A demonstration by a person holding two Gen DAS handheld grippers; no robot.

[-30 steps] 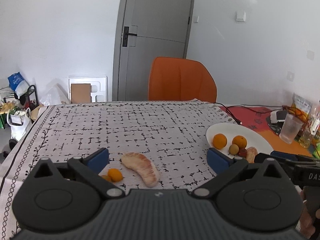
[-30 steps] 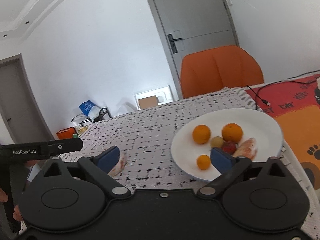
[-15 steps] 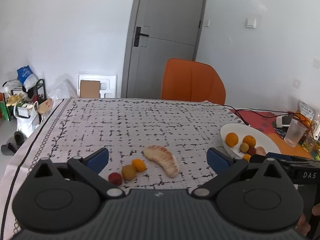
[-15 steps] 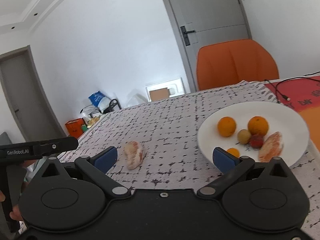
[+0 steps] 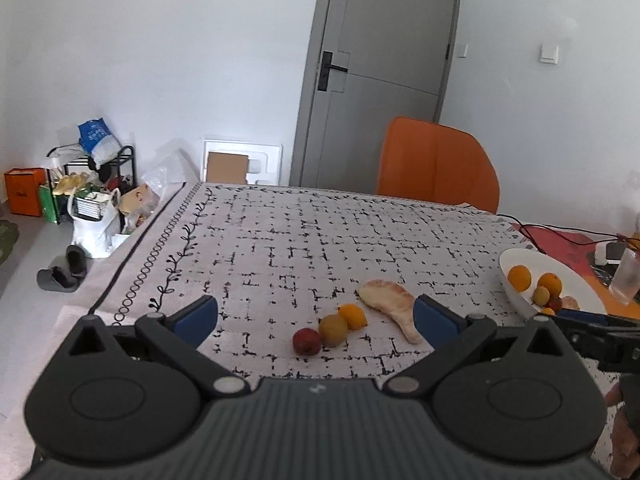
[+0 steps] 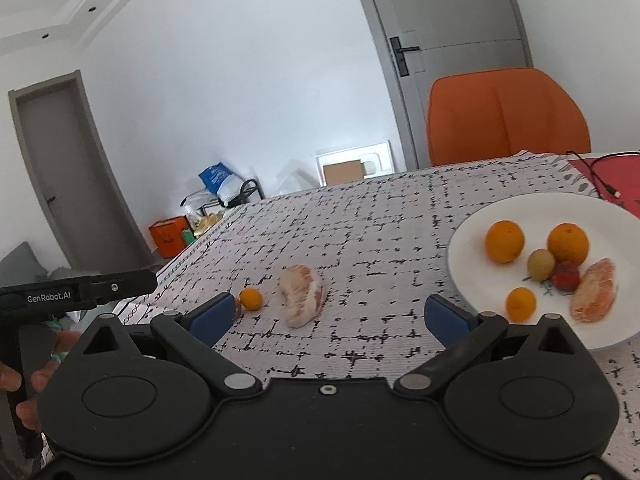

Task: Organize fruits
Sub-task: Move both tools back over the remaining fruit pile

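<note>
1. Your left gripper (image 5: 316, 318) has its blue-padded fingers (image 5: 197, 314) spread wide, holding nothing; your right gripper (image 6: 328, 314) likewise.
2. Both have pulled back over the last second, so the small red fruit (image 5: 307, 341) and brownish round fruit (image 5: 333, 329) now show beside the small orange kumquat (image 5: 352, 316) and peeled pomelo wedge (image 5: 390, 306).
3. Those four await the white round plate (image 6: 472, 280).
4. The black-patterned tablecloth (image 5: 300, 240) meets an orange chair (image 5: 436, 168) and grey door (image 5: 380, 60).
</note>
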